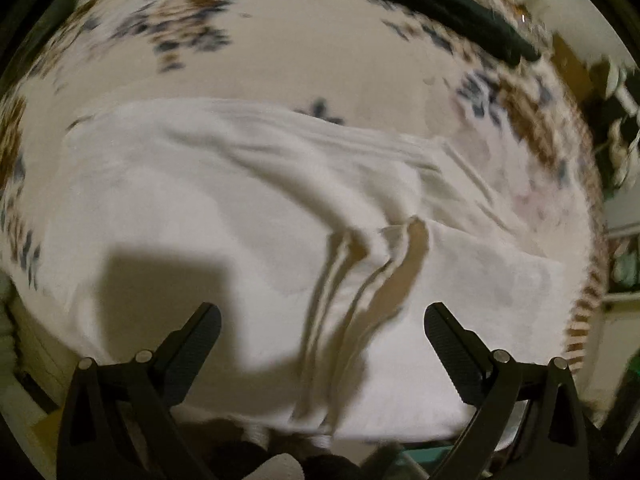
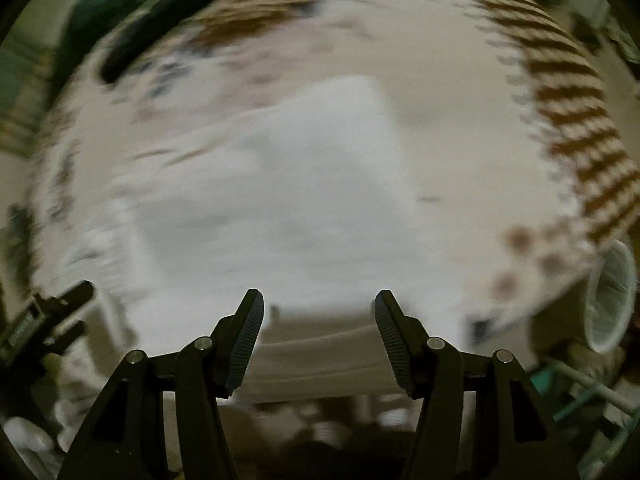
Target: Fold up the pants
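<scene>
White pants (image 1: 248,216) lie spread on a cream cloth-covered surface (image 1: 304,52) with a blue and brown pattern. Deep creases (image 1: 352,280) run toward me in the left wrist view. My left gripper (image 1: 322,314) is open and empty, just above the near edge of the pants. In the blurred right wrist view the pants (image 2: 304,184) lie ahead as a pale shape. My right gripper (image 2: 319,300) is open and empty, over the near edge of the pants.
A dark garment (image 1: 440,4) lies at the far edge of the surface; it also shows in the right wrist view (image 2: 160,16). A brown-striped border (image 2: 580,128) marks the right edge. A pale round basket (image 2: 610,296) stands off the right side. The other gripper (image 2: 44,320) shows at the left.
</scene>
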Available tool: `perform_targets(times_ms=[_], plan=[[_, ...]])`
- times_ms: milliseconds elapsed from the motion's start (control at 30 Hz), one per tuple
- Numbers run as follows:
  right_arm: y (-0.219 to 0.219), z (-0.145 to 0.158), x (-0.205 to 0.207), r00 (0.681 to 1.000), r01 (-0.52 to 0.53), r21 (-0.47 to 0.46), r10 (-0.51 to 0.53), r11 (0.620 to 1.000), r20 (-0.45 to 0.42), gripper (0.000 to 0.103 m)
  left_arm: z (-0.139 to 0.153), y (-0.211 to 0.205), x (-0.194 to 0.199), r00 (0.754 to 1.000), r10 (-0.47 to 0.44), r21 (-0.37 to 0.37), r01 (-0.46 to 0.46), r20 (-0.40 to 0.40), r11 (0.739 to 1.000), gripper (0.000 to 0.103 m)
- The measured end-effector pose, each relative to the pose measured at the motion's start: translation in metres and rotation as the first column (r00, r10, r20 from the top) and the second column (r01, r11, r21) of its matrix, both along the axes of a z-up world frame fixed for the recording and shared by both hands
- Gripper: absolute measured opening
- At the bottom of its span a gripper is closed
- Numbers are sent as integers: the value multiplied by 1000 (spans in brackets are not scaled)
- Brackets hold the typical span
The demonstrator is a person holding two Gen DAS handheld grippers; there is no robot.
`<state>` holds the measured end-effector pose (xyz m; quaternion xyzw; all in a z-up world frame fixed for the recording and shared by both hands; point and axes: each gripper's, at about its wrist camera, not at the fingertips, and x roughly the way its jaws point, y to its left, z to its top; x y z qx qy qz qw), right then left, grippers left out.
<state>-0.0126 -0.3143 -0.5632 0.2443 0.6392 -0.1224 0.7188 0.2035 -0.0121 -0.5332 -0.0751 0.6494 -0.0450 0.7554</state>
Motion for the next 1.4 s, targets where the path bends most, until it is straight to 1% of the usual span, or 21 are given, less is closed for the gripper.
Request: perform_targets(times_ms=[33, 100, 167, 200, 267, 367, 467, 567, 633, 700, 767, 867, 933, 1033, 1067, 1100, 1133, 1167, 1267, 1333, 1400], plan=[[-9, -6, 1, 1000, 11, -8, -11, 1000, -18, 61, -5, -6, 4, 1000, -8, 30, 8, -4, 1000, 103], [-20, -15, 2, 999, 18, -23, -19, 1000, -40, 61, -23, -16, 13, 999, -26, 156, 31, -32, 987, 103], [-30, -21, 5, 998, 3, -52, -6, 999, -63, 61, -37, -11, 18, 998, -7, 173, 19, -68, 985, 103], [-27, -26, 9, 998, -7, -60, 3, 998, -70, 61, -41, -5, 20, 997, 4, 143, 7, -78, 990, 103], [-24, -33, 17, 996, -29, -87, 21, 996, -87, 61, -41, -2, 20, 997, 3, 132, 7, -79, 991, 103], [-19, -38, 26, 994, -41, -108, 29, 993, -108, 61, -28, 8, 16, 997, 36, 94, -30, -70, 995, 103], [-10, -28, 29, 994, -45, -86, 36, 995, -104, 61, -1, 31, 3, 995, 100, -17, -100, -17, 995, 103], [-2, -14, 33, 996, -51, -57, 47, 997, -78, 66, 33, 72, -22, 979, 201, -124, -195, 41, 973, 103], [5, -7, 32, 997, -60, -33, 58, 998, -60, 66, 45, 101, -47, 959, 276, -154, -264, 65, 952, 103], [15, -2, 36, 996, -81, -12, 80, 997, -45, 66, 44, 135, -67, 929, 364, -163, -351, 61, 922, 103], [32, 0, 45, 993, -114, -12, 113, 993, -43, 66, 32, 166, -83, 892, 450, -177, -436, 44, 882, 103], [58, 2, 59, 987, -157, -35, 156, 987, -51, 66, 6, 205, -99, 813, 583, -211, -567, 17, 796, 103], [73, 3, 71, 981, -188, -54, 185, 981, -62, 66, -10, 231, -102, 750, 661, -259, -639, 0, 724, 102], [93, -1, 86, 975, -215, -69, 210, 974, -74, 66, -25, 246, -96, 702, 712, -341, -671, -4, 659, 93], [100, -3, 91, 972, -227, -76, 221, 971, -77, 66, -25, 248, -94, 701, 713, -357, -664, 7, 657, 79], [105, -6, 96, 968, -242, -87, 235, 966, -84, 66, -25, 252, -89, 702, 711, -365, -654, 31, 662, 47], [110, -9, 100, 966, -251, -92, 243, 964, -89, 66, -25, 253, -82, 717, 695, -360, -636, 51, 682, 31], [114, -11, 103, 964, -257, -95, 248, 962, -92, 66, -26, 252, -76, 732, 678, -325, -628, 61, 707, 23], [125, -15, 112, 960, -275, -114, 265, 955, -95, 66, -26, 254, -70, 743, 665, -318, -614, 78, 722, 15], [133, -18, 117, 955, -290, -119, 279, 950, -98, 66, -8, 251, -68, 754, 644, -334, -578, 130, 745, 12], [137, -19, 115, 954, -292, -118, 282, 949, -97, 66, 14, 248, -66, 755, 625, -346, -543, 199, 765, 12]])
